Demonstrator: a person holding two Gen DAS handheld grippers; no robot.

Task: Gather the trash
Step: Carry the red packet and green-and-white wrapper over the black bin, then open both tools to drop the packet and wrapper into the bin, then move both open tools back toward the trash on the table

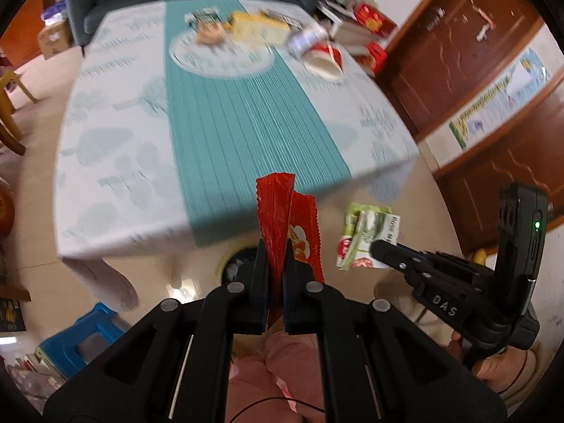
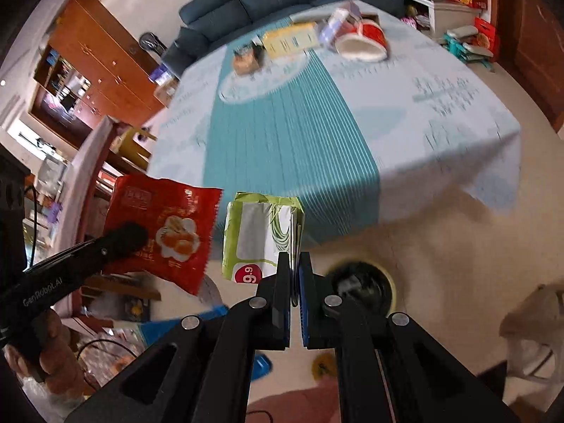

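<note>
My left gripper (image 1: 276,246) is shut on a red snack wrapper (image 1: 276,211), which stands up edge-on between the pads; the right wrist view shows its printed face (image 2: 165,229). My right gripper (image 2: 294,259) is shut on a green and white packet (image 2: 262,232), also seen at the right of the left wrist view (image 1: 368,234). Both grippers hang off the near edge of the table, above the floor. A round bin (image 2: 363,283) with a dark liner stands on the floor just below and right of the right gripper; in the left wrist view the bin (image 1: 236,264) shows behind the fingers.
The table (image 1: 218,123) has a white and teal cloth. At its far end lie a red paper cup (image 1: 326,60), a yellow box (image 1: 261,26), a small snack pack (image 1: 209,31) and a can. A blue stool (image 1: 81,342) stands on the floor at the left. Sofa and cabinets surround.
</note>
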